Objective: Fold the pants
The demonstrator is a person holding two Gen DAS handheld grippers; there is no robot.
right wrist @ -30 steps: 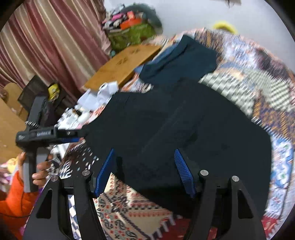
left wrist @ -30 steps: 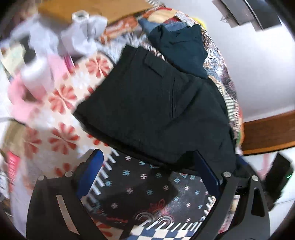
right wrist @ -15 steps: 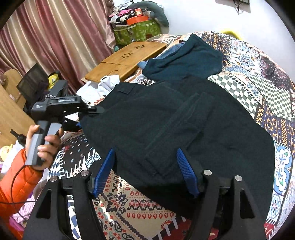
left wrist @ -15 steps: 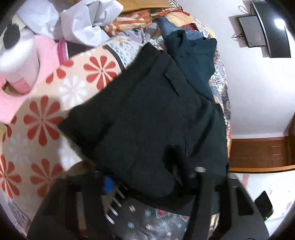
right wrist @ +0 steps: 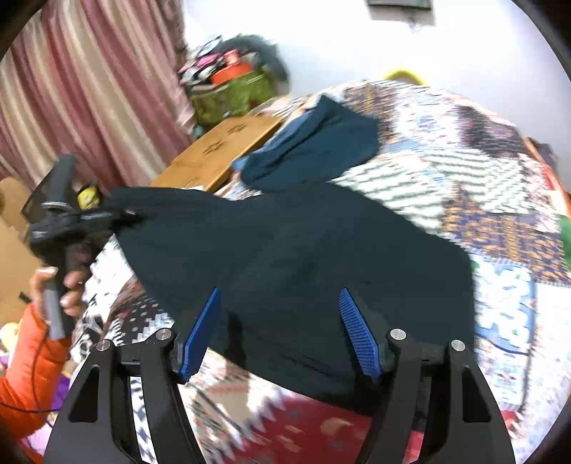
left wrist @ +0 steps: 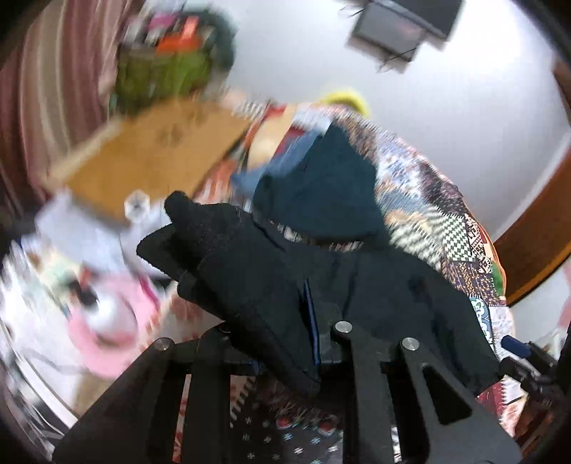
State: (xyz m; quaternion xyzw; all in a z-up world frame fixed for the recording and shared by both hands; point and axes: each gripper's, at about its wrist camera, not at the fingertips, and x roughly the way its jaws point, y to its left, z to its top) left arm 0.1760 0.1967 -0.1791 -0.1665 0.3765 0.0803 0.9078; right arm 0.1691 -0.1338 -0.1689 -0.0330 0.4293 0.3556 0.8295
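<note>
There are two tools and one pair of black pants (right wrist: 303, 257) on the bed (right wrist: 481, 185), with a second dark garment (right wrist: 317, 150) lying beyond them. The left tool (left wrist: 285, 321) is closing on the pants' edge, which it has lifted since a second ago, when it stood wide over flat cloth. The right tool (right wrist: 282, 332) stands half open just above the near edge, gripping nothing, as before.

Bedroom clutter around a patchwork bedspread

A multicoloured patchwork quilt (right wrist: 481, 171) covered the bed, with a rumpled dark teal garment (right wrist: 321, 142) lying on it near a light wooden lap desk (right wrist: 221, 153). Striped pink-and-cream curtains (right wrist: 89, 89) hung behind, beside a green bag piled with bright oddments (right wrist: 232, 92). A dark wall-mounted screen (left wrist: 403, 25) showed above.
</note>
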